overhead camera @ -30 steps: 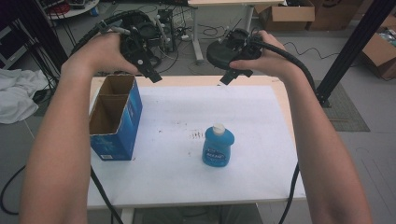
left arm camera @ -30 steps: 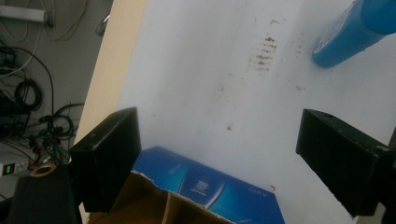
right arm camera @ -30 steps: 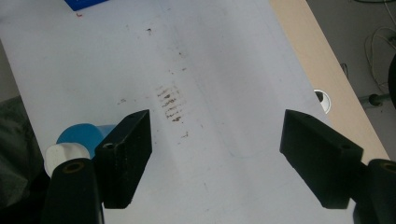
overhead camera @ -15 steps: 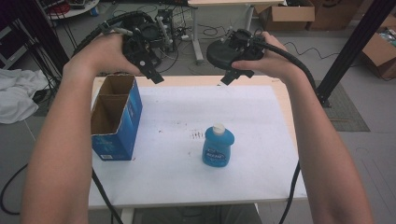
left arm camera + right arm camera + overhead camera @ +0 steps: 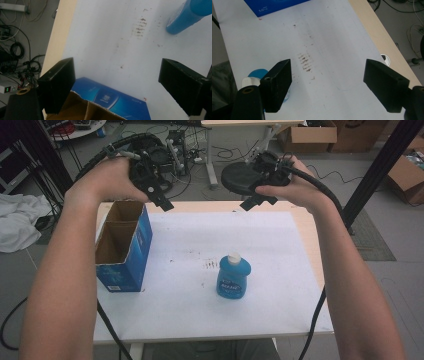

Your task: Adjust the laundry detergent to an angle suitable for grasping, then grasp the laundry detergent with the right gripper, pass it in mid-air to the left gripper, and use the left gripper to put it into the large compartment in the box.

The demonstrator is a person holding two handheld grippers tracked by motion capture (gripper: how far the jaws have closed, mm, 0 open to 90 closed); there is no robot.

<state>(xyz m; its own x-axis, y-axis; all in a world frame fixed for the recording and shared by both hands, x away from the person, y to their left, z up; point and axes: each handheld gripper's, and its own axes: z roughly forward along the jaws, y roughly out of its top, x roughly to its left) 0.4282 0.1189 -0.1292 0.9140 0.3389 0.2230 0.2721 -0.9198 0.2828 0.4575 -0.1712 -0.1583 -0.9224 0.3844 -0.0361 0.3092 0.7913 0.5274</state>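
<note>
A blue bottle with a white cap (image 5: 233, 277) stands upright on the white table top (image 5: 280, 250), right of centre. An open blue cardboard box (image 5: 122, 247) stands at the table's left edge. My left gripper (image 5: 164, 204) hangs in the air over the far edge, just beyond the box, open and holding nothing. My right gripper (image 5: 255, 202) hovers over the far edge too, open and holding nothing. In the left gripper view the left gripper (image 5: 117, 85) has the box (image 5: 110, 100) below it and the bottle (image 5: 185, 17) at the top right. In the right gripper view the right gripper (image 5: 329, 85) looks down on the bottle (image 5: 257, 73), which is partly hidden by one jaw.
Brown smudges (image 5: 210, 265) mark the sheet left of the bottle. Behind the table are a black stool (image 5: 240, 177), floor cables (image 5: 170, 150) and cardboard boxes (image 5: 305, 135). A black post (image 5: 375, 175) rises at the right. A white cloth (image 5: 17, 225) lies at the left.
</note>
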